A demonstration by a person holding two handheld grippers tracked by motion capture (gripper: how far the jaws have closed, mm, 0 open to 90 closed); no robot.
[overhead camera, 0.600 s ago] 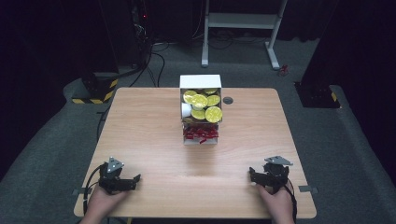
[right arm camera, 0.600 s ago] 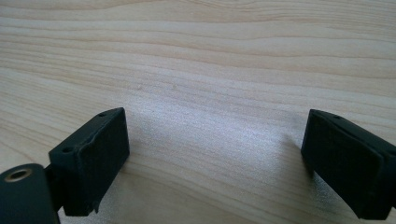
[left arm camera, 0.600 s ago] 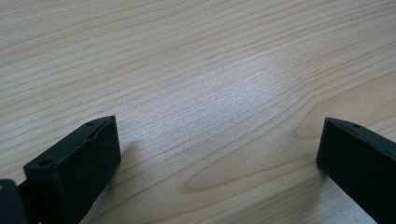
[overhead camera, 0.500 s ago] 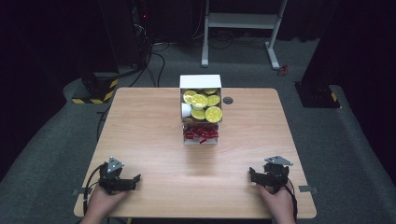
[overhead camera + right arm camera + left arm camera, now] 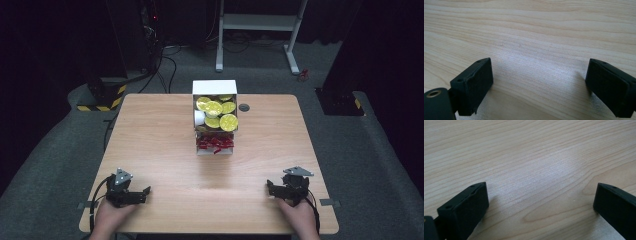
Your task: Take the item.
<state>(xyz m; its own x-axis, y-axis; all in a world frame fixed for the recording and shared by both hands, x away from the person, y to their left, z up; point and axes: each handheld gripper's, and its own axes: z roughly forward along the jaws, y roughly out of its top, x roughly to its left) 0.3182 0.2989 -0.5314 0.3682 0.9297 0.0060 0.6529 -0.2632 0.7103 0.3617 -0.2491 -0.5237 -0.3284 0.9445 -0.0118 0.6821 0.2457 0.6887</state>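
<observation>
Resting on the desk: left claw and right claw, both released, nothing moved since earlier frames; box of yellow cups well apart, untouched.

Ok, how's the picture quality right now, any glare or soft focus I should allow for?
High view: the table is lit, its surroundings near black; the box with yellow lids reads soft. Left gripper view: a pale sheen on the wood between the open jaws, grain sharp, near jaw slightly blurred. Right gripper view: the same sheen, shadows beside each jaw.
</observation>
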